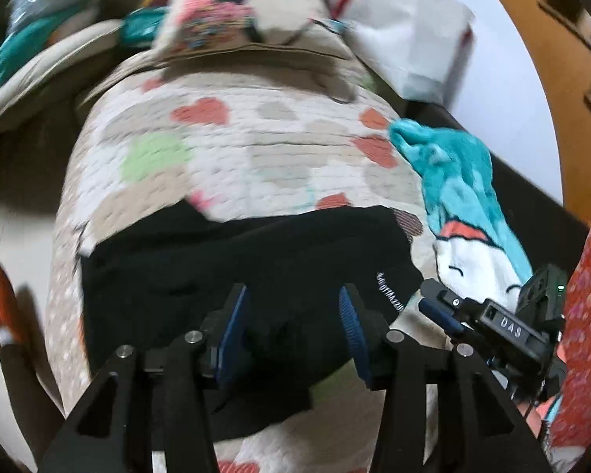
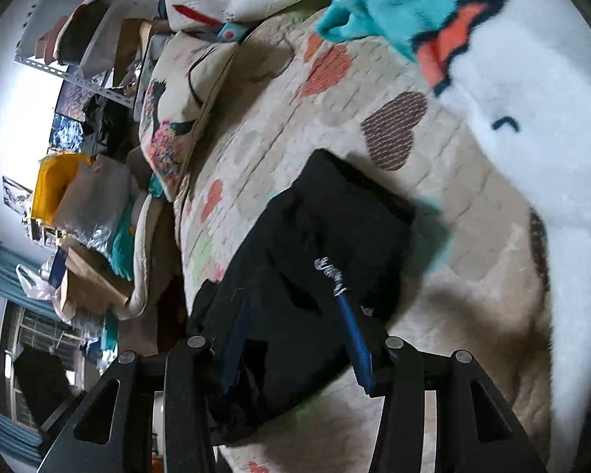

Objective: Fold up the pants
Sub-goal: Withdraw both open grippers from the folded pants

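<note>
Left wrist view: bed with a heart-print quilt (image 1: pixel 232 157) fills most of the frame, pillow (image 1: pixel 232 12) at the far end, white bag (image 1: pixel 409 35) beside it at the far right corner. Teal and white plush blanket (image 1: pixel 457 193) is draped along the quilt's right edge. Black pants (image 1: pixel 224 272) lie bunched into a rough rectangle at the near end of the quilt, white lettering on the right-hand part of the fabric.

Left gripper (image 1: pixel 295 311) is over the pants at the near edge, jaws spread wide, blue pads either side of the cloth, nothing clamped. Right gripper (image 1: pixel 441 307) comes in from the right, just beside the lettered corner of the pants.

Right wrist view: same pants (image 2: pixel 335 228), same quilt (image 2: pixel 256 126), plush blanket (image 2: pixel 512 118) at the upper right. Right gripper (image 2: pixel 295 315) jaws stand apart with black fabric between the pads; can't tell if the cloth is actually pinched. Cluttered shelving (image 2: pixel 78 63) off the bed's left side, blurred.
</note>
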`<state>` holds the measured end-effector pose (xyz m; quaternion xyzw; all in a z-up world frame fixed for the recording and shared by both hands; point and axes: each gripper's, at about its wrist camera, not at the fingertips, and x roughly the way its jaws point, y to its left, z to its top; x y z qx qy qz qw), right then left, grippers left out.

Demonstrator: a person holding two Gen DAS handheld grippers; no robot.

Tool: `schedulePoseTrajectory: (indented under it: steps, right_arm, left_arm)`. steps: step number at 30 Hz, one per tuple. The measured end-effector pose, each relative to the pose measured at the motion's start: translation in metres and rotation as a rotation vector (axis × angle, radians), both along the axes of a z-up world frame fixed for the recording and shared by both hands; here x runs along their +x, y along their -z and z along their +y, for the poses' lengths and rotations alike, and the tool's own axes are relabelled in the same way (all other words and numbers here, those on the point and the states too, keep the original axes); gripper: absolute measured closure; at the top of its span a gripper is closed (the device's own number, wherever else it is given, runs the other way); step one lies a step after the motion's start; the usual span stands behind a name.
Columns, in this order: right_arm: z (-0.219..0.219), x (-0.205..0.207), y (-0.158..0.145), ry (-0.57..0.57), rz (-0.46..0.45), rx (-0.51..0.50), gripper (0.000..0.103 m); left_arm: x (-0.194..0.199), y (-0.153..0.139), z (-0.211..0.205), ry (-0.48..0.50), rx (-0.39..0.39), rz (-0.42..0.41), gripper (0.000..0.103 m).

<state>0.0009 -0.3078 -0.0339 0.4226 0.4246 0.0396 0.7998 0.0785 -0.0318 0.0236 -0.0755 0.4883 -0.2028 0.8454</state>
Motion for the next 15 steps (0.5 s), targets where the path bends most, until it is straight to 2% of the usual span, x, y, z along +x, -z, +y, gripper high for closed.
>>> schedulePoseTrajectory:
  steps: [2, 5, 7, 9, 12, 15]
  right_arm:
    - [0.001, -0.001, -0.003, 0.005, -0.014, -0.036, 0.051]
    - [0.003, -0.001, -0.007, -0.006, -0.040, -0.063, 0.051]
    - [0.008, 0.000, -0.011, -0.030, -0.060, -0.086, 0.051]
    - [0.010, -0.001, -0.018, -0.048, -0.091, -0.132, 0.051]
    - [0.013, -0.004, -0.038, -0.043, -0.156, -0.225, 0.051]
    - [0.014, -0.011, -0.067, -0.031, -0.238, -0.311, 0.051]
  left_arm:
    - [0.004, 0.000, -0.018, 0.034, 0.039, -0.012, 0.056]
    - [0.003, -0.003, -0.022, 0.038, 0.024, -0.013, 0.057]
    - [0.001, -0.006, -0.008, 0.011, -0.017, -0.003, 0.057]
    - [-0.003, -0.011, 0.022, -0.051, -0.011, -0.017, 0.057]
    - [-0.001, -0.030, 0.073, -0.160, 0.068, -0.066, 0.057]
    - [0.009, -0.074, 0.131, -0.304, 0.215, -0.170, 0.057]
